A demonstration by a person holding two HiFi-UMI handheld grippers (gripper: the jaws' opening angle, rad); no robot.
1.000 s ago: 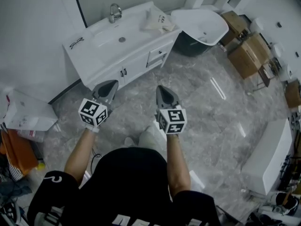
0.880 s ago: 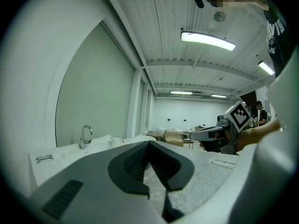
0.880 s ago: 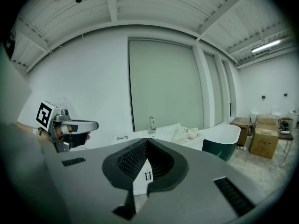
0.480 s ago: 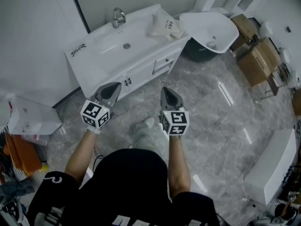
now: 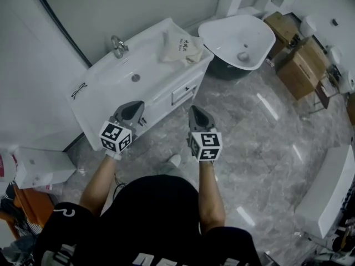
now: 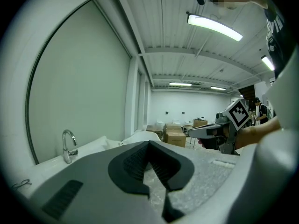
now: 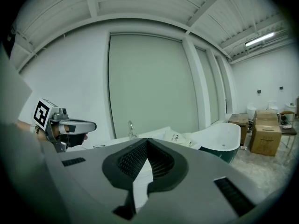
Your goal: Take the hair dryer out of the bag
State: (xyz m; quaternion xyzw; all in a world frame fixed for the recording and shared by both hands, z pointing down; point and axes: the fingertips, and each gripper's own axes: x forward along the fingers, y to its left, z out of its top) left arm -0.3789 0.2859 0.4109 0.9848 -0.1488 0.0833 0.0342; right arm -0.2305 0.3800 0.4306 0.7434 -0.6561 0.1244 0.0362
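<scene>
Two claws: the left claw [image 5: 132,108] and the right claw [image 5: 197,115] are both clenched, and nothing is between the jaws of either.
Bag place: the cream bag [image 5: 180,47] lies on the right end of the white desk [image 5: 100,91], to the right of the basin [image 5: 128,73] and the faucet [image 5: 117,45], and near the bathtub [image 5: 238,40].
Direction: from the right claw the bag is far and almost straight ahead; from the left claw it is far and to the right. Both claws are well apart from it.
Nearer hand: the right one, in my judgement.
Bag axis: the longer side seems to follow the length of the desk; where the mouth is I cannot tell.
Bag look: soft and crumpled, with a small dark print on top.
Hair dryer: not visible; I suppose it is inside the bag.
</scene>
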